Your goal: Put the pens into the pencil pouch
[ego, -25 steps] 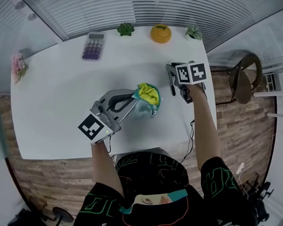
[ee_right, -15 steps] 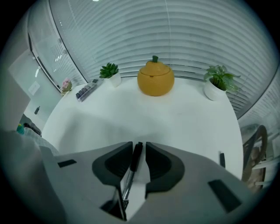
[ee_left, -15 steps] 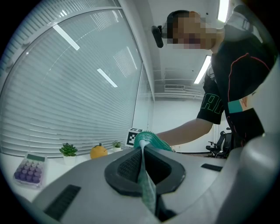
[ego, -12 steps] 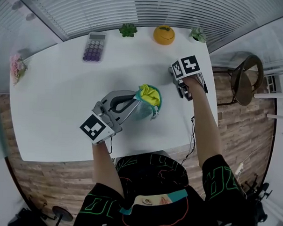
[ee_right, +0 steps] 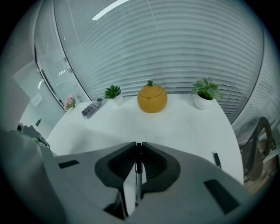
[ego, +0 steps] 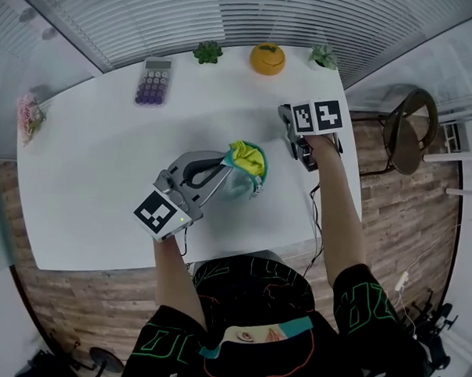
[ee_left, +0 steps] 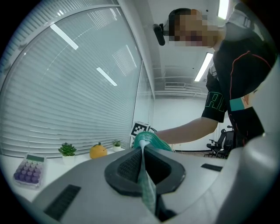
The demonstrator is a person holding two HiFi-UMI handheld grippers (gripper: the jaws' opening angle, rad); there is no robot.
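**Pouch Held by the Rim, Pen Just Gripped**

Held the teal pouch [ego: 252, 170] by its rim with the left gripper [ego: 223, 169], at the middle part of the white desk [ego: 96, 162], not far from the near edge. In the left gripper view, showed jaws shut flat on a thin fold of the teal cloth, with nothing else between them. From above, showed the open mouth of the pouch and its yellow lining.

Held the right gripper [ego: 291, 145] just beside the pouch, on its right side, tilted down toward the desk. Had just been closing the right jaws, now narrow and pressed on a thin dark pen [ee_right: 137, 175] lying along the gap between the pads.

Also seen in the right gripper view: a second pen [ee_right: 216, 158], small and dark, flat on the desk near the right edge, well apart from the pouch.

Along the far edge, seen from left to right: a purple calculator [ego: 153, 80], a small green plant [ego: 208, 51], an orange jar [ego: 267, 58] and another plant in a white pot [ego: 324, 56]. At the left edge, seen some pink flowers [ego: 30, 112]; beyond the right edge, a round chair [ego: 410, 130] on the wooden floor.
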